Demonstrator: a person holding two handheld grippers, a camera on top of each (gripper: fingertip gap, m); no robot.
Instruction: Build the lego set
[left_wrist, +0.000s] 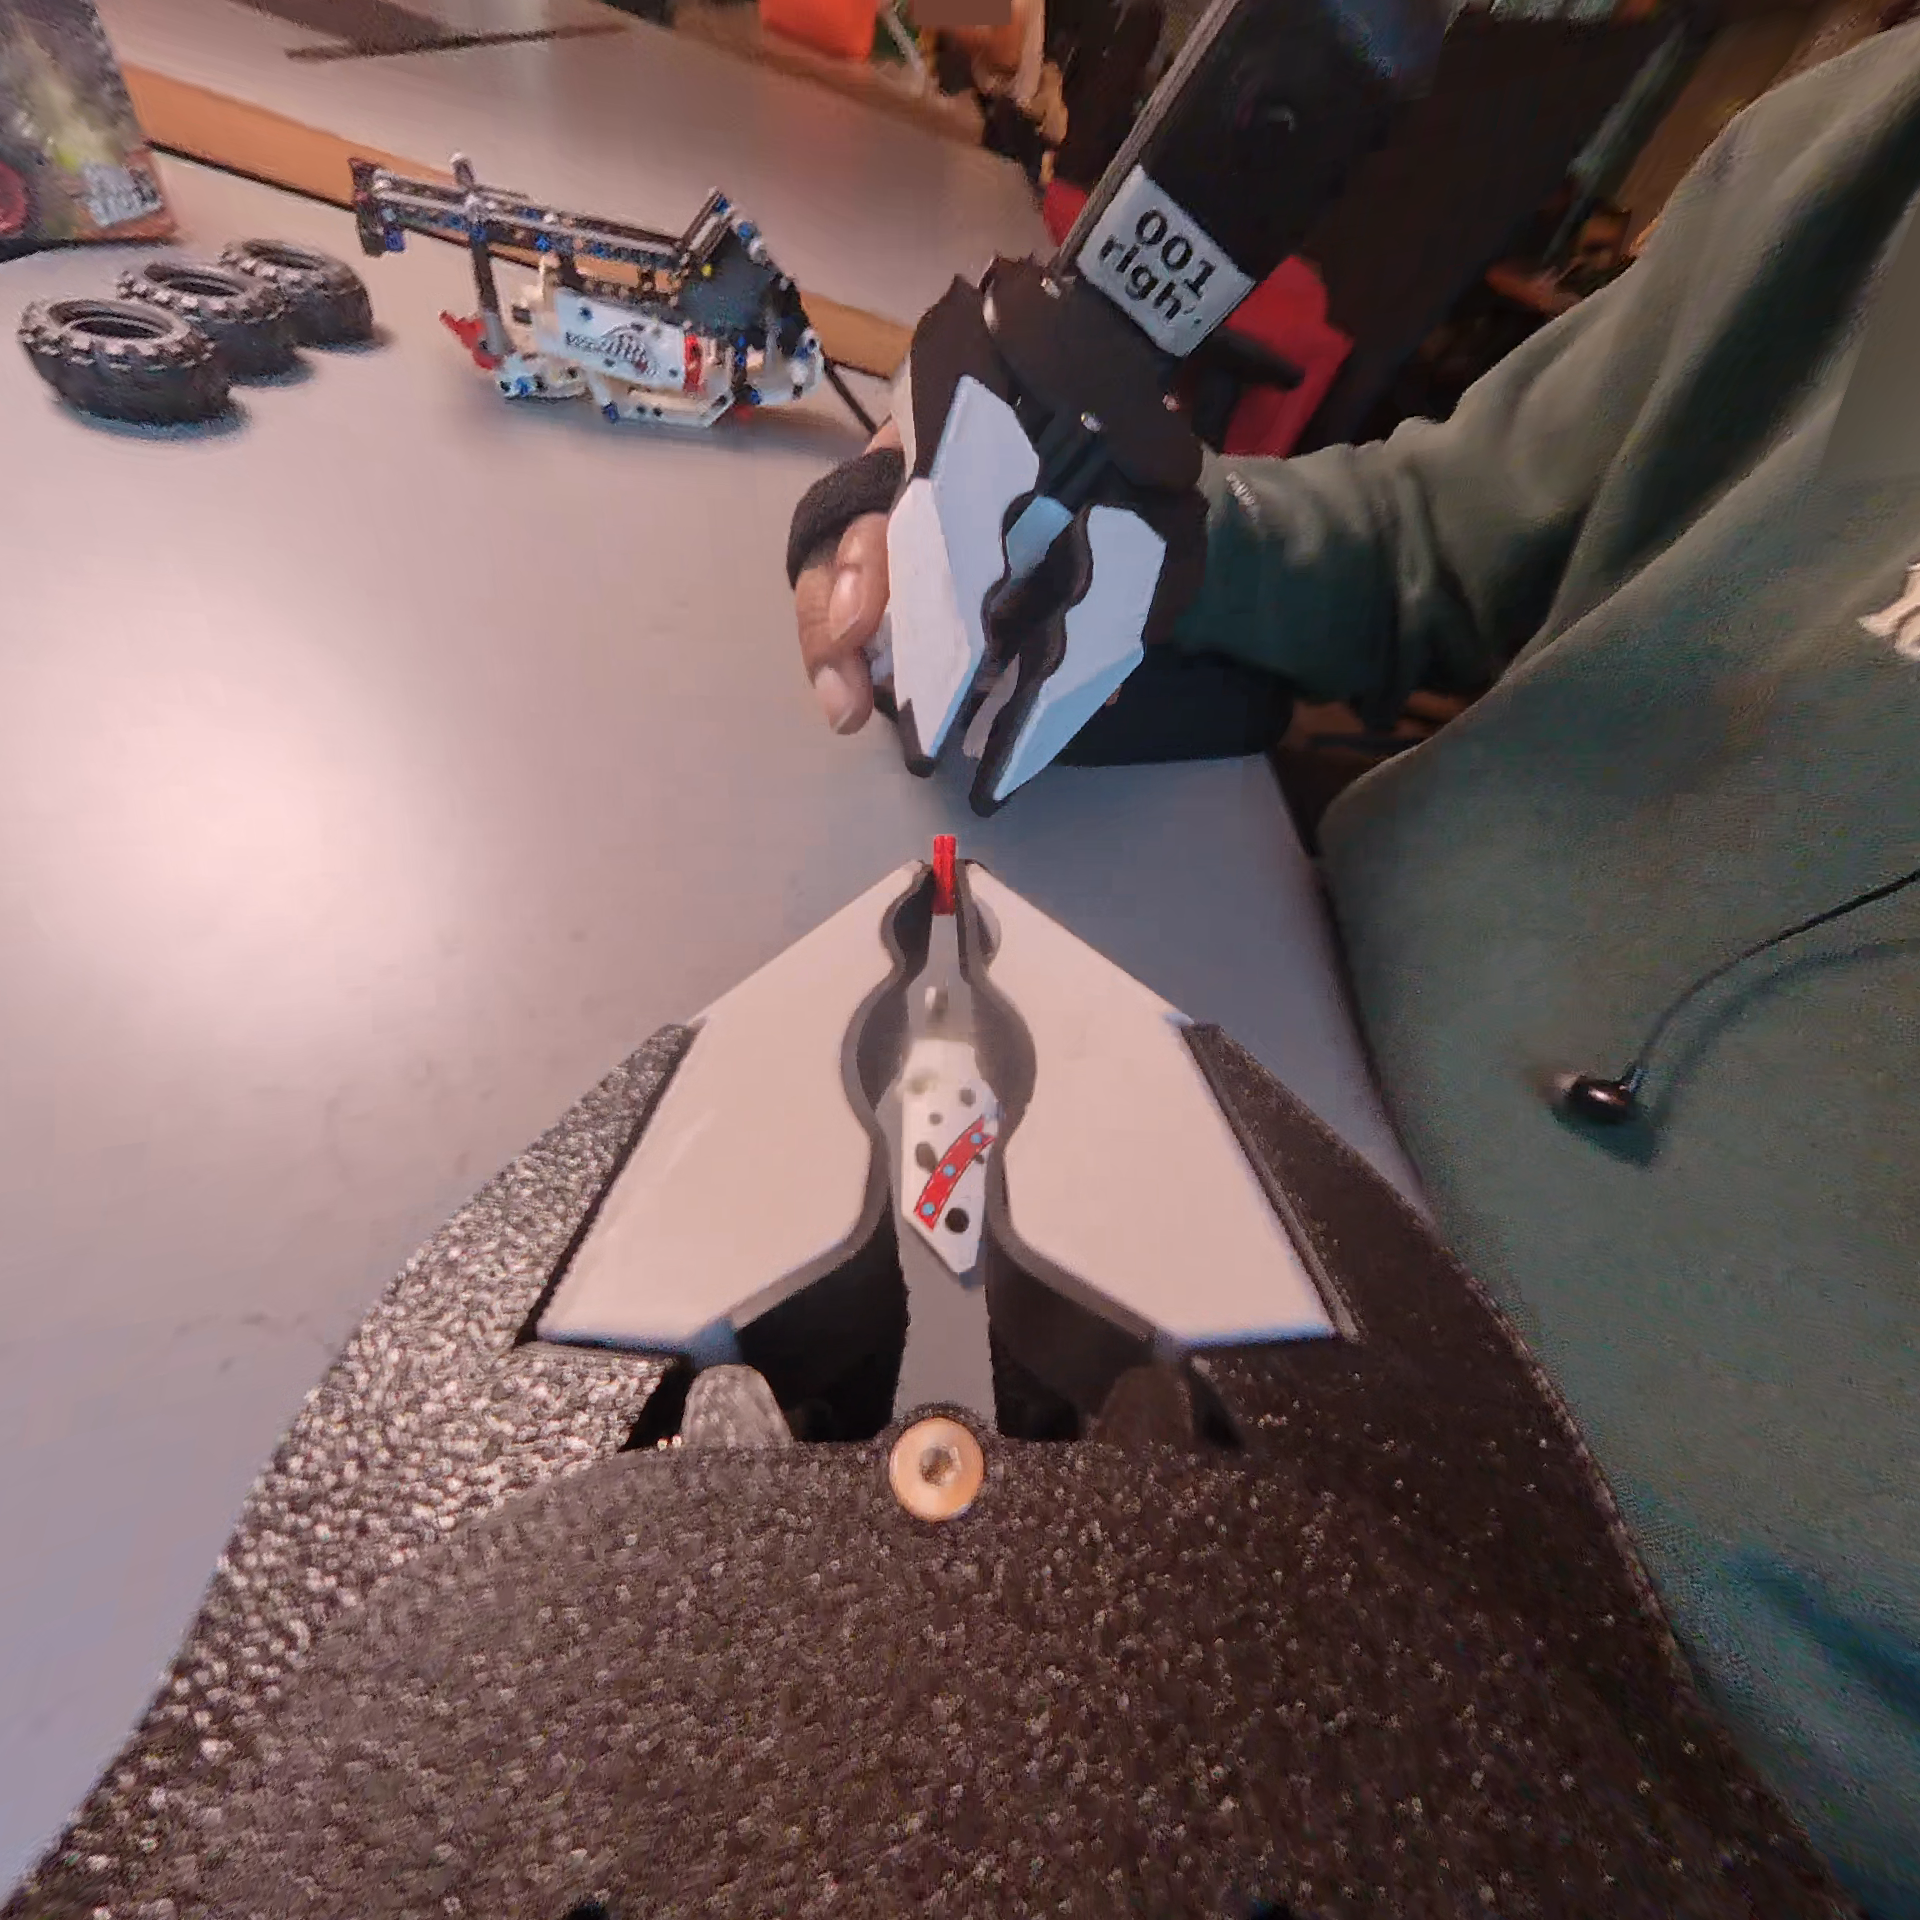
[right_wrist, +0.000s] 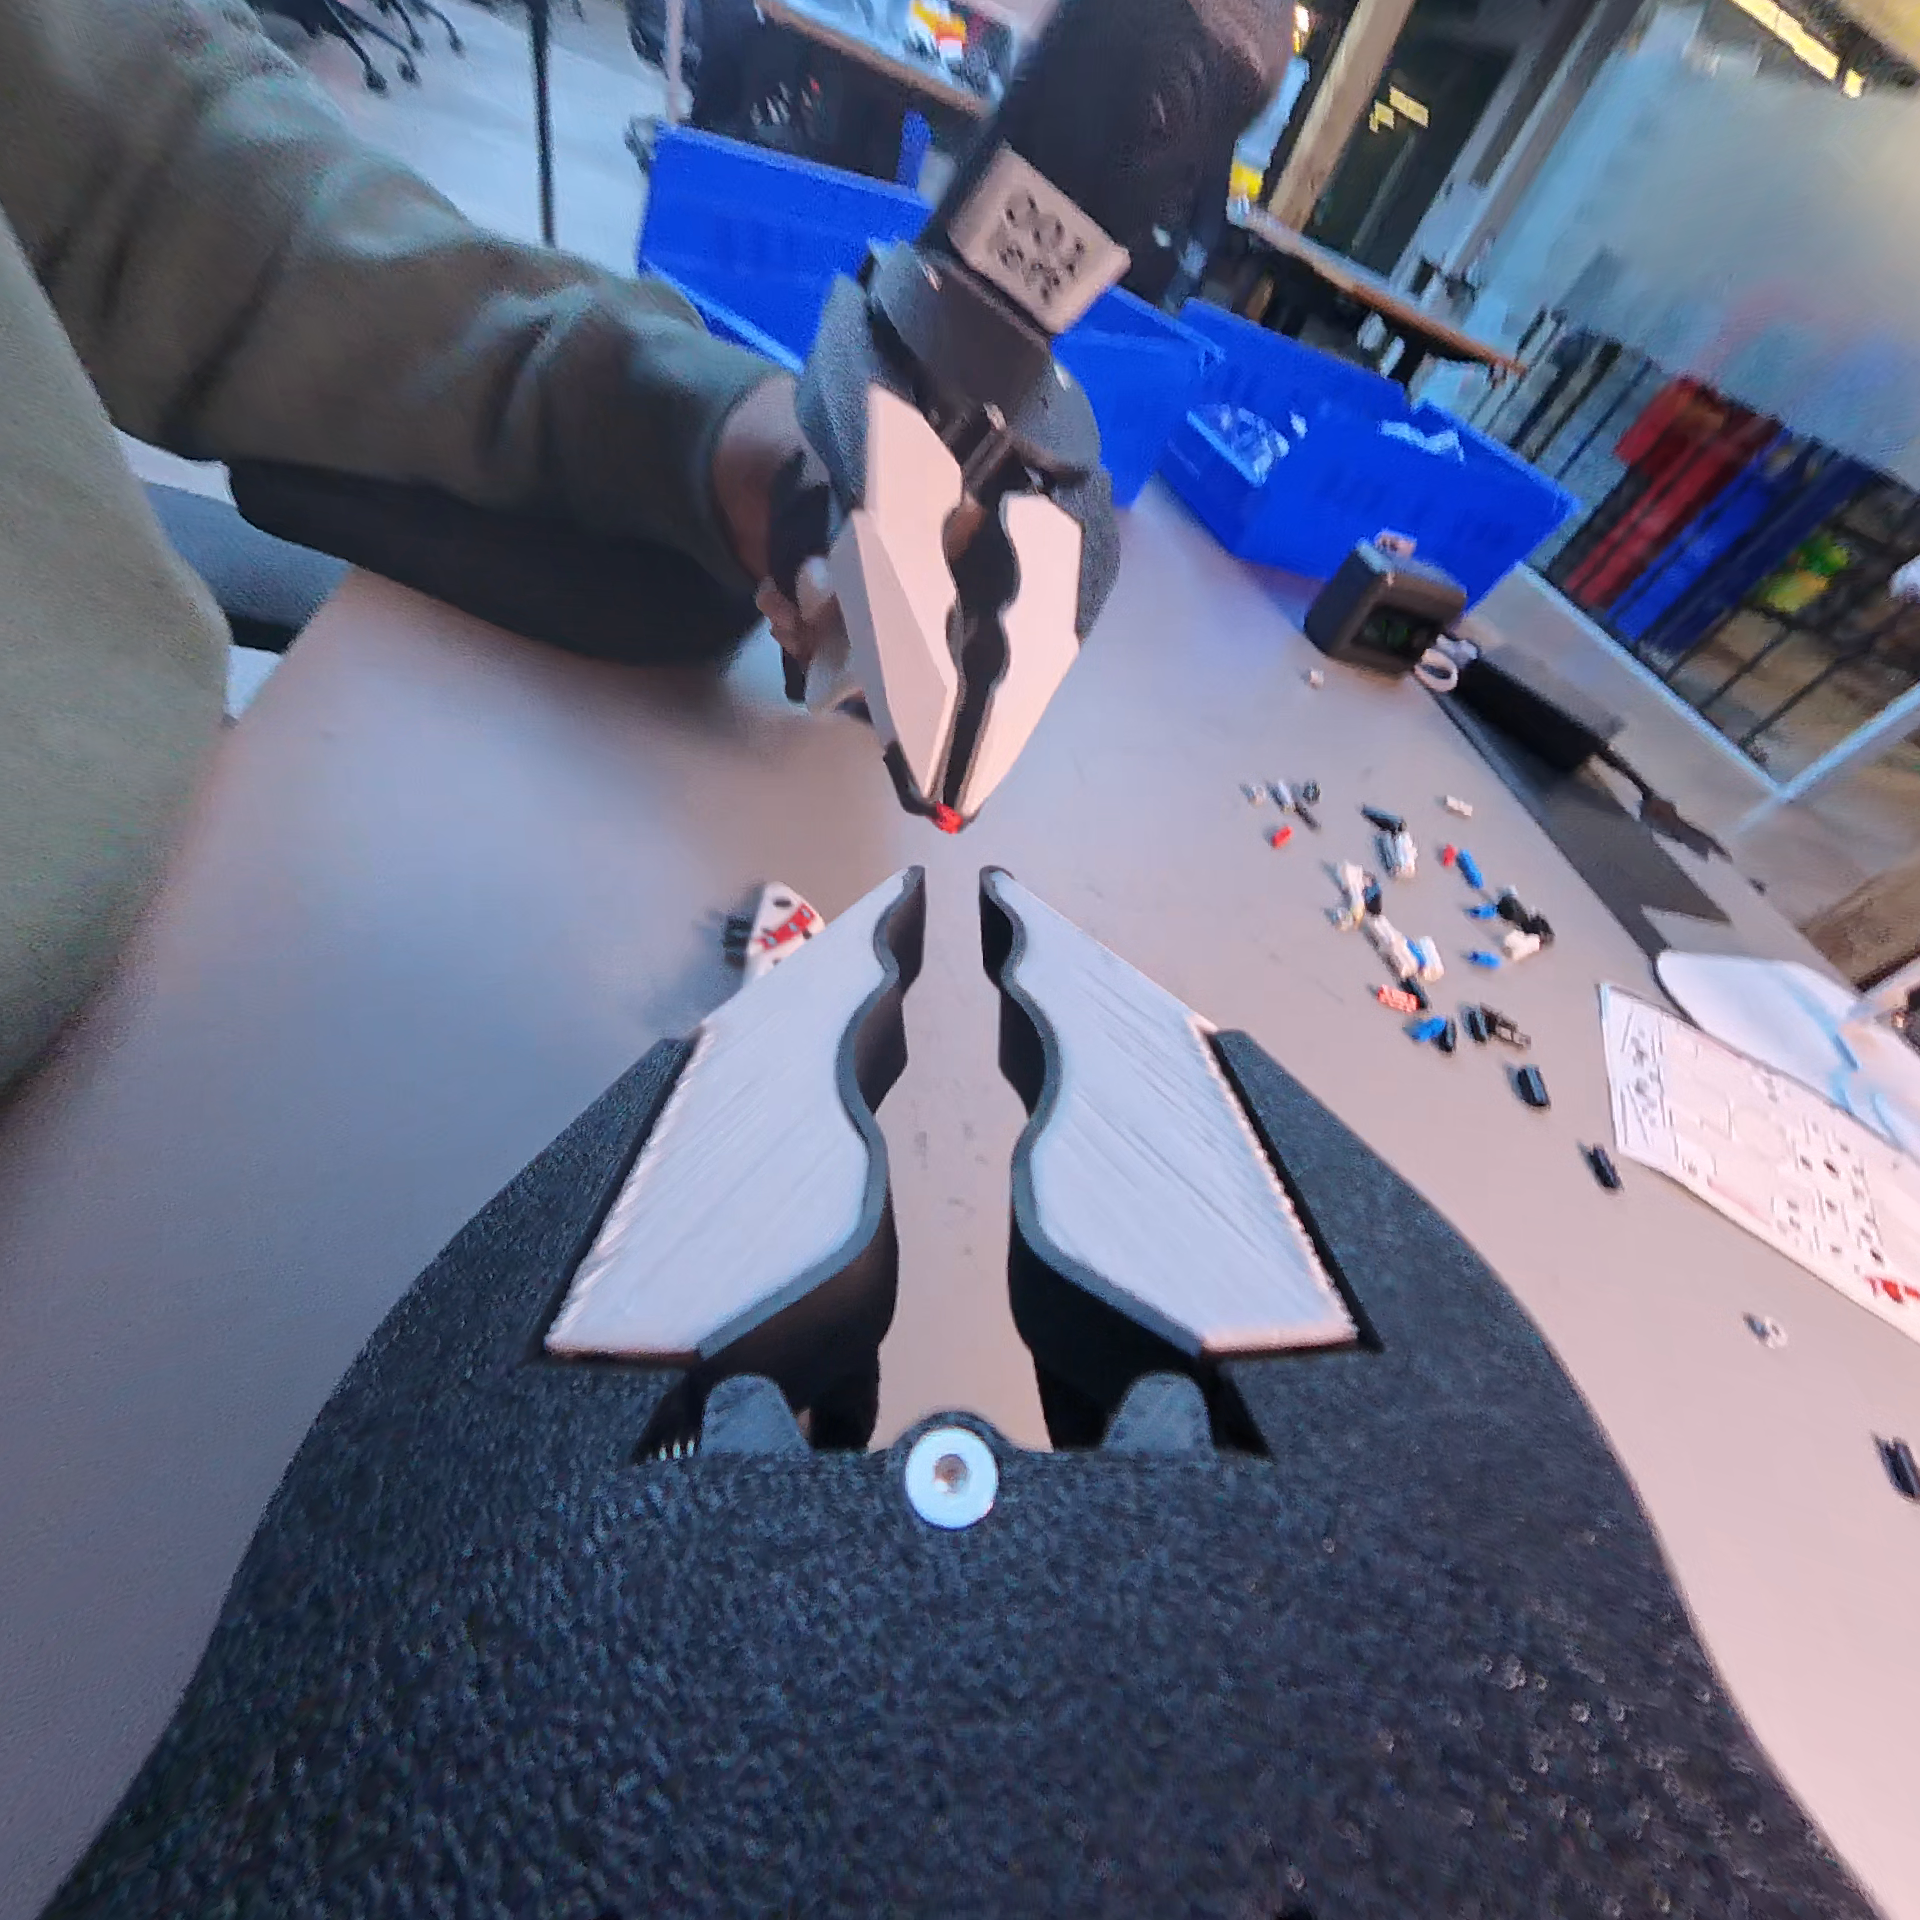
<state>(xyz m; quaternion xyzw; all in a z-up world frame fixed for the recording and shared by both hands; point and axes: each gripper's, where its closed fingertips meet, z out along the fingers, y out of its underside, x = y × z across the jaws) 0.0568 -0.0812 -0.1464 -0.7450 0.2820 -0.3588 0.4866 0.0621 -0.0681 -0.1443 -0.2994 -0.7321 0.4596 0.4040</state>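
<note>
Lego model, partly built, stands toward the counter's far edge; tyres unfitted, loose pieces unsorted. Left gripper clamped on red pin; right gripper apart, empty. Much assembly remains.

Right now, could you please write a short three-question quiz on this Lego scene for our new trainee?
1. True or false: the left gripper is shut on a small red pin.
2. How many black tyres lie on the table beside the part-built model? A) one B) three C) five
3. Fill in: the right gripper holds ____ between its fingers.

Key
1. True: the pin sticks out from the closed fingertips.
2. B: three tyres lie in a row.
3. Nothing: its jaws stand apart, facing the pin.
</note>
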